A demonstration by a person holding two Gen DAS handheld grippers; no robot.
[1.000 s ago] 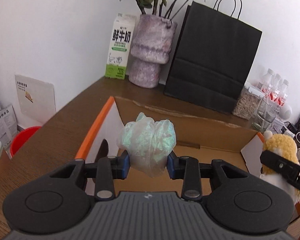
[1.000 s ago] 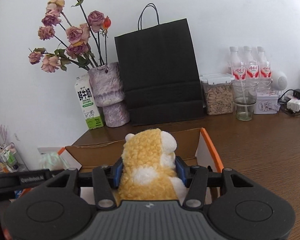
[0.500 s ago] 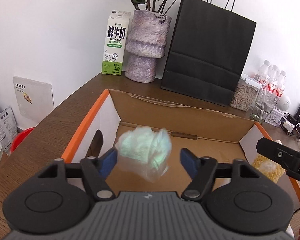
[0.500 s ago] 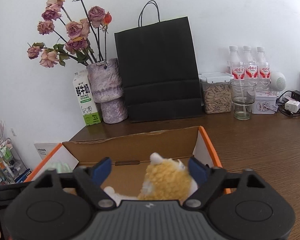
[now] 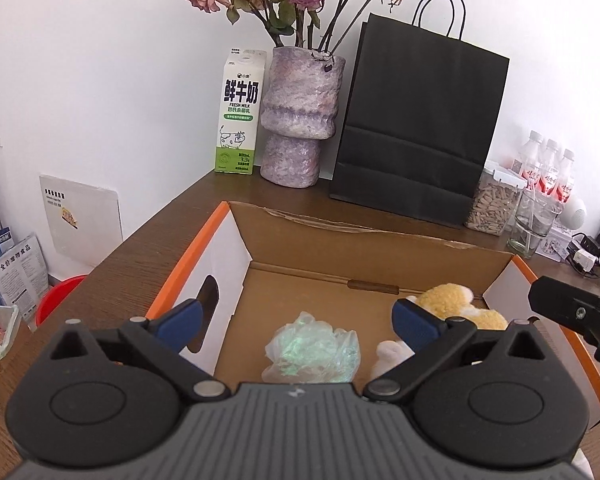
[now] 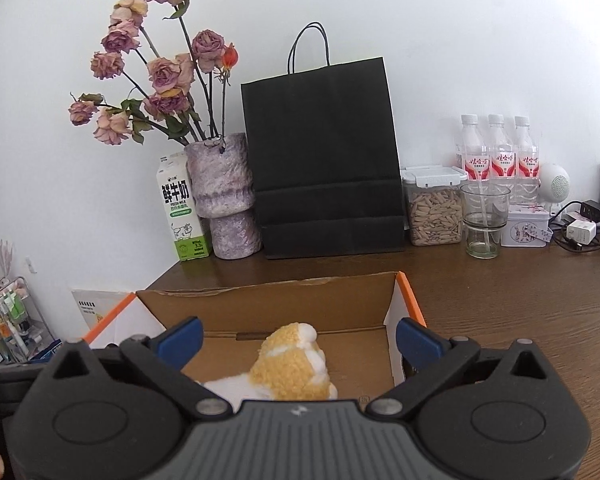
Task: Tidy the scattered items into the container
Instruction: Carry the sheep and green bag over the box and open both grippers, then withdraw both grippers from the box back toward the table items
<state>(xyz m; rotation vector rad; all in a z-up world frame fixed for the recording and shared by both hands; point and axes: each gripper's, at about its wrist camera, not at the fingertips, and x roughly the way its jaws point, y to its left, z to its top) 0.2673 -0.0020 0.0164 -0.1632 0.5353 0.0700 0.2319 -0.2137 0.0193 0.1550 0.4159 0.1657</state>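
An open cardboard box [image 5: 340, 236] with orange-edged flaps sits on the brown table; it also shows in the right wrist view [image 6: 268, 300]. A crumpled pale green plastic bag [image 5: 312, 350] lies on the box floor. A yellow and white plush toy [image 5: 456, 308] lies beside it to the right, and shows in the right wrist view [image 6: 292, 364]. My left gripper [image 5: 298, 318] is open above the bag. My right gripper [image 6: 298, 338] is open above the plush toy, and part of it shows at the right of the left wrist view [image 5: 572, 312].
Behind the box stand a milk carton [image 5: 240, 120], a purple vase of dried roses [image 5: 300, 120] and a black paper bag [image 5: 416, 136]. A jar of seeds [image 6: 434, 208], a glass [image 6: 484, 220], bottles [image 6: 496, 148] and cables are at the right.
Both grippers opened. The plastic bag and the plush toy dropped out of them and now lie on the box floor. Both grippers drew back and up.
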